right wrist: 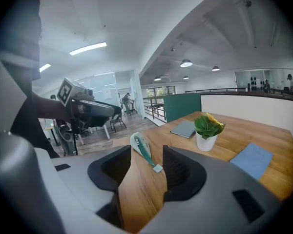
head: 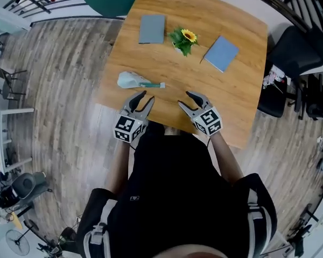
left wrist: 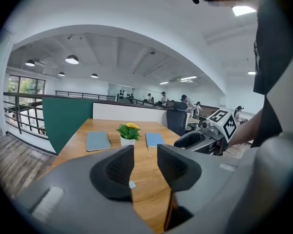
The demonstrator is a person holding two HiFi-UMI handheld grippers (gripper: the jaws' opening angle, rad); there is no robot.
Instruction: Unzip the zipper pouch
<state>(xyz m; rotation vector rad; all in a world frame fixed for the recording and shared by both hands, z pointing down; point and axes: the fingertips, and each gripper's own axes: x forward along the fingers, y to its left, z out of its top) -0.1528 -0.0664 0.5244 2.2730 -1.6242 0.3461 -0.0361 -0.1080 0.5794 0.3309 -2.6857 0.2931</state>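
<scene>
Hovering at near edge of table [head: 242,90], left gripper [head: 147,97] and right gripper [head: 184,98], jaws spread, zipper pouch [head: 132,80] just ahead.

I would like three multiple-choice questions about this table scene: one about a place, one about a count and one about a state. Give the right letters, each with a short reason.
1. Where does the zipper pouch lie?
A. between the two pads
B. on the table, just ahead of the left gripper
C. on the floor

2. How many flat blue-grey pads flank the flower pot?
A. one
B. two
C. four

3. How do the jaws of the right gripper stand?
A. shut on the pouch
B. shut on a pad
C. apart, gripping nothing

Answers:
1 B: the head view shows it on the wood near the front edge, before that gripper.
2 B: one pad lies on each side of the pot.
3 C: the right gripper view shows them parted and touching nothing.
</scene>
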